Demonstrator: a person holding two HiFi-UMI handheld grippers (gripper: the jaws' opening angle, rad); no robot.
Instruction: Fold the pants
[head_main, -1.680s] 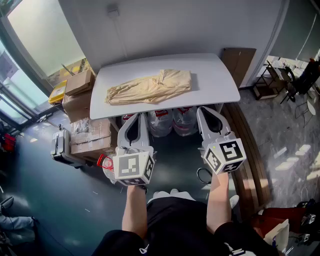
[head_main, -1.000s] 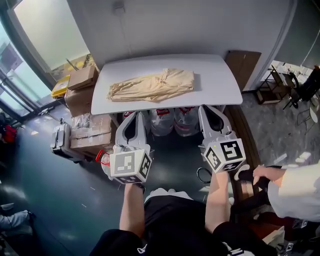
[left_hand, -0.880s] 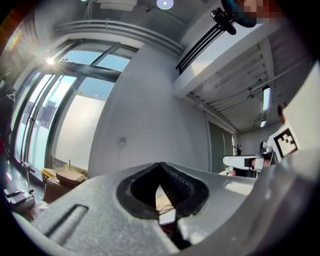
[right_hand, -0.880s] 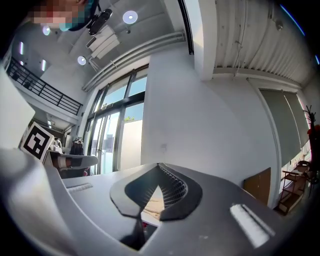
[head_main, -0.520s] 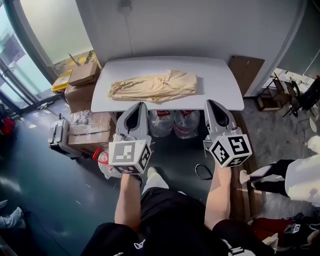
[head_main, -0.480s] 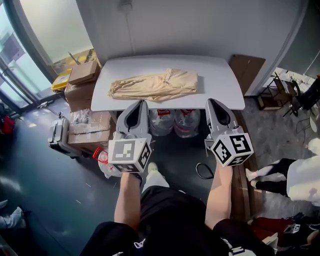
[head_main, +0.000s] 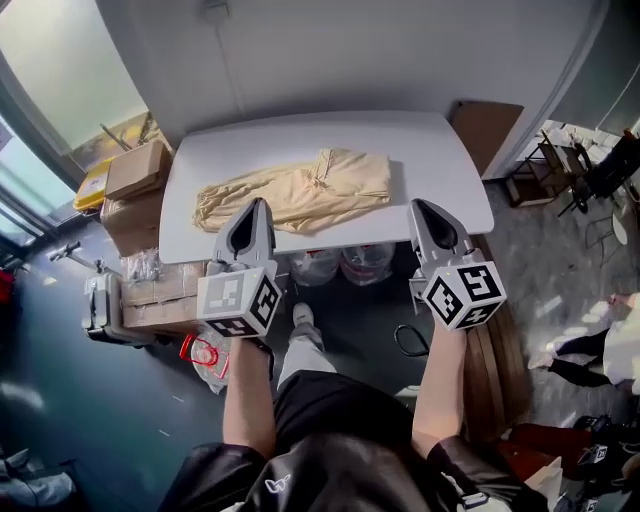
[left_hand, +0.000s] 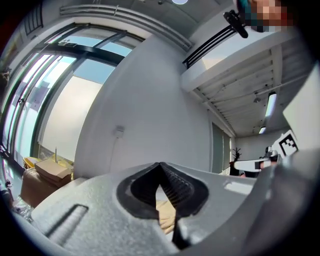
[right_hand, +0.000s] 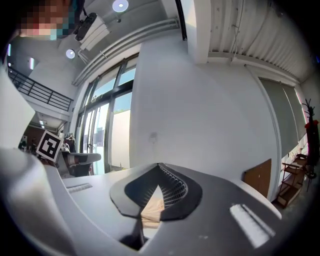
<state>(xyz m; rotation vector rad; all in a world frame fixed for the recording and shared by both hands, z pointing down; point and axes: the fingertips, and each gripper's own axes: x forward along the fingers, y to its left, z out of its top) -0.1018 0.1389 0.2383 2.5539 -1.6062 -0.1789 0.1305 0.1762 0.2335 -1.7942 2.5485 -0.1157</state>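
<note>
So the tan pants (head_main: 300, 190) are lying loosely bunched on the white counter (head_main: 440, 170), long way across it, wider end toward the right and the narrower end trailing off left. They sit more on the left-middle part of the counter, and the right end is bare.

Both tools are held level at the near edge, pointing at the counter. The left tool (head_main: 254, 206) has its jaws together with nothing pinched in them; in the head view its tip lines up over the near edge of the pants. The left gripper view just shows a sliver of tan cloth through the gap behind the closed tips. The right tool (head_main: 421, 207) is closed and empty too, over by the bare right part of the counter.

Around it: cardboard boxes (head_main: 128, 172) stacked on the left, big water bottles (head_main: 366, 262) under the counter, and a brown board (head_main: 485, 125) leaning on the wall at right. Another person's leg (head_main: 585, 360) shows at the far right edge.
</note>
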